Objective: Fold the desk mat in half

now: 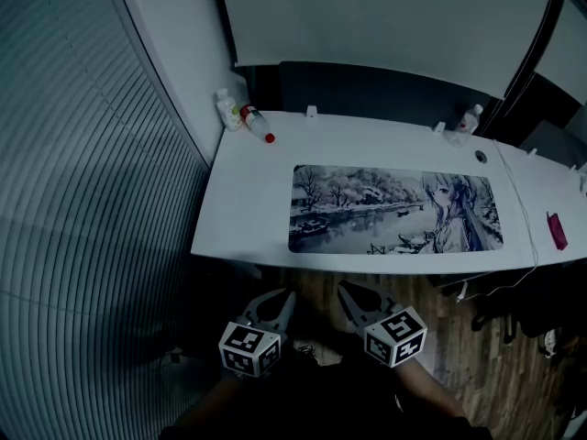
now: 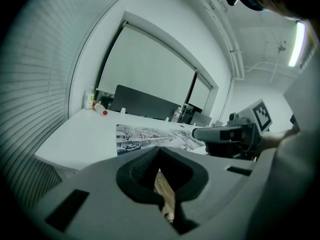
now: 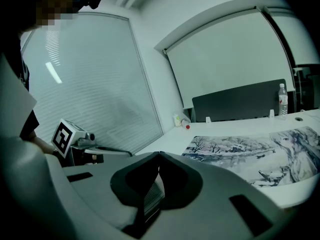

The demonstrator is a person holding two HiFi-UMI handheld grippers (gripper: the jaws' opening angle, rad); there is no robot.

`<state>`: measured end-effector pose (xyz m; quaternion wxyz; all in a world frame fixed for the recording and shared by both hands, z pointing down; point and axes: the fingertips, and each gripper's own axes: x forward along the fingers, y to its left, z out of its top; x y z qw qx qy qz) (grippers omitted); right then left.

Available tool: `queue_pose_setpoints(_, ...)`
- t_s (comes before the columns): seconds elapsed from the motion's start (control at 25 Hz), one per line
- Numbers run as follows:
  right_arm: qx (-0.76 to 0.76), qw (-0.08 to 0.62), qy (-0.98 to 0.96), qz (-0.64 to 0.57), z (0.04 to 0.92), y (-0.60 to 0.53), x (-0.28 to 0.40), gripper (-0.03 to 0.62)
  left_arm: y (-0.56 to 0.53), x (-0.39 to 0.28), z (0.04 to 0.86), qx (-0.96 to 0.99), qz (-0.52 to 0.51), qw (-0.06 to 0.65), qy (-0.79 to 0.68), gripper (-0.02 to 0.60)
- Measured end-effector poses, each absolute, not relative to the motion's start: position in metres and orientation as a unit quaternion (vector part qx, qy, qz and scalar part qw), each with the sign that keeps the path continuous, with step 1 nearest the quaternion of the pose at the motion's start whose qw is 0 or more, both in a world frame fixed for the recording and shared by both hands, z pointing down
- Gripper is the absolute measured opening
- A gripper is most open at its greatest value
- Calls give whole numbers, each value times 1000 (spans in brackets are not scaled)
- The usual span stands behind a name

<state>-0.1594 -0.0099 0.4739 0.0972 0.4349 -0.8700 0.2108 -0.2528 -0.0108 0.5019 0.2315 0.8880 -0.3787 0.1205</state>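
Note:
A desk mat [image 1: 394, 209] printed with a snowy river scene and a drawn figure lies flat on the white desk [image 1: 248, 200], close to its front edge. The same desk mat [image 2: 150, 136] shows in the left gripper view, and the desk mat [image 3: 260, 156] spreads across the right gripper view. Both grippers hang below the desk's front edge, over the floor, apart from the mat. My left gripper [image 1: 282, 299] is shut with nothing in it. My right gripper [image 1: 347, 291] is shut and empty too.
Two small bottles [image 1: 240, 115] lie at the desk's back left corner. A clear water bottle [image 1: 469, 119] stands at the back right. A dark red object [image 1: 556, 230] lies on the neighbouring desk. A slatted blind wall [image 1: 83, 200] runs along the left. Wooden floor [image 1: 477, 365] lies below.

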Motion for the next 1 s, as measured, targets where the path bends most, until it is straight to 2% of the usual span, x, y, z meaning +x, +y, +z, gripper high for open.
queue_pose_setpoints(1.0,395,182,-882,181,535,-85,-212,26,-28,-288,538,851,125,276,-429,6)
